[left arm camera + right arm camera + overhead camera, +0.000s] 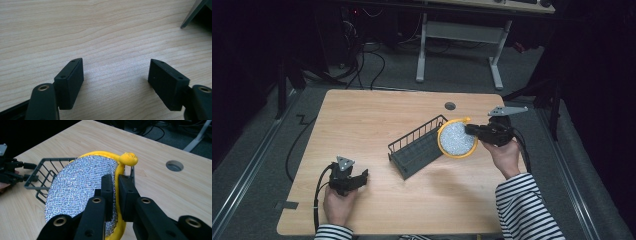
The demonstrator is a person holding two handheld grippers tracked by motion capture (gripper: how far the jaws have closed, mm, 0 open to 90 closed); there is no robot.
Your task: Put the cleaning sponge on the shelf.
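Observation:
A round scrubbing pad (456, 138) with a yellow rim and a silver glittery face hangs just above the right end of a dark wire basket (418, 146). My right gripper (473, 131) is shut on the pad's rim; in the right gripper view its jaws pinch the yellow edge of the pad (82, 185), with the basket (45, 173) behind it. My left gripper (361, 176) rests low at the table's front left, open, with bare wood between its fingers (71, 80). A corner of the basket (197, 12) appears at the top right of the left gripper view.
The wooden table (362, 120) has a round cable hole (450, 106) near its back edge. Beyond the table stand a white desk frame (459, 47) and cables on the grey floor. The other hand's gripper (10, 171) appears at the far left of the right gripper view.

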